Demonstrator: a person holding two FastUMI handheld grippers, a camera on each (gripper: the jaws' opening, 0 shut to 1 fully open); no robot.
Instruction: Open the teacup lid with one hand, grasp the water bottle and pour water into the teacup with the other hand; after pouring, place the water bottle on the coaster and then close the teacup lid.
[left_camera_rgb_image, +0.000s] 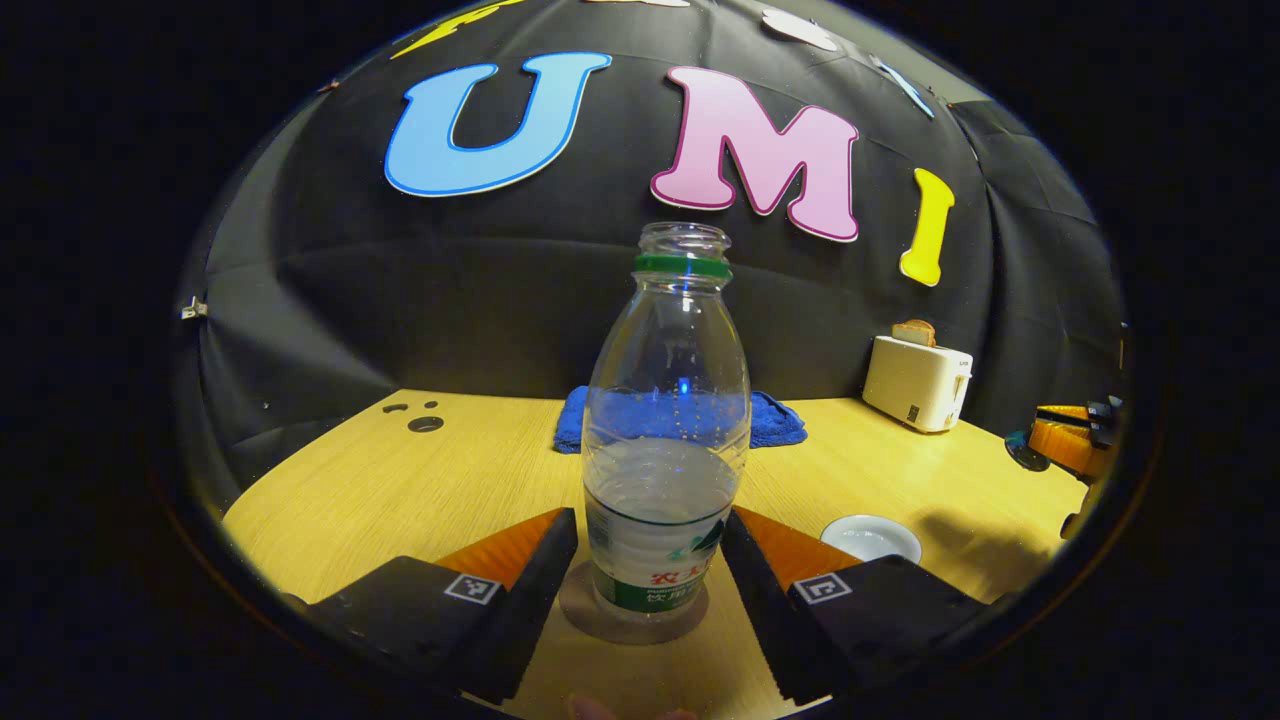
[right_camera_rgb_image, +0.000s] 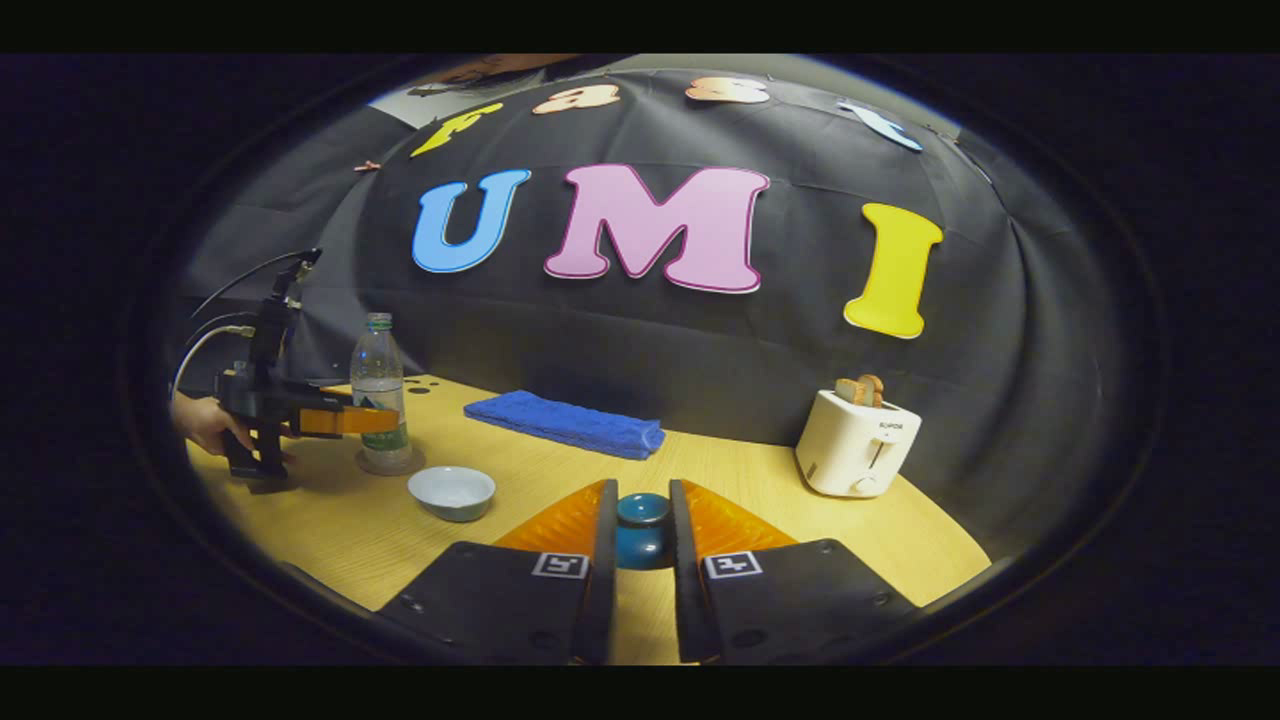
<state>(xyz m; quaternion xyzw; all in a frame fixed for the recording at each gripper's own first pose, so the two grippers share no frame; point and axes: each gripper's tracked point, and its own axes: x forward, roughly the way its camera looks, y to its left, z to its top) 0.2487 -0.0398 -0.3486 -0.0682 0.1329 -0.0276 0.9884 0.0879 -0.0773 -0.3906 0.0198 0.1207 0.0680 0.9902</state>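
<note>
Your left gripper (left_camera_rgb_image: 648, 560) had its jaws spread to either side of the bottle (left_camera_rgb_image: 666, 440), which stood upright on the coaster (left_camera_rgb_image: 634, 622), seemingly without touching it. Your right gripper (right_camera_rgb_image: 641, 545) pinched the lid (right_camera_rgb_image: 642, 532) just above the desk (right_camera_rgb_image: 740, 470). The open cup (right_camera_rgb_image: 452, 492) sat between both grippers, nearer the bottle.
</note>
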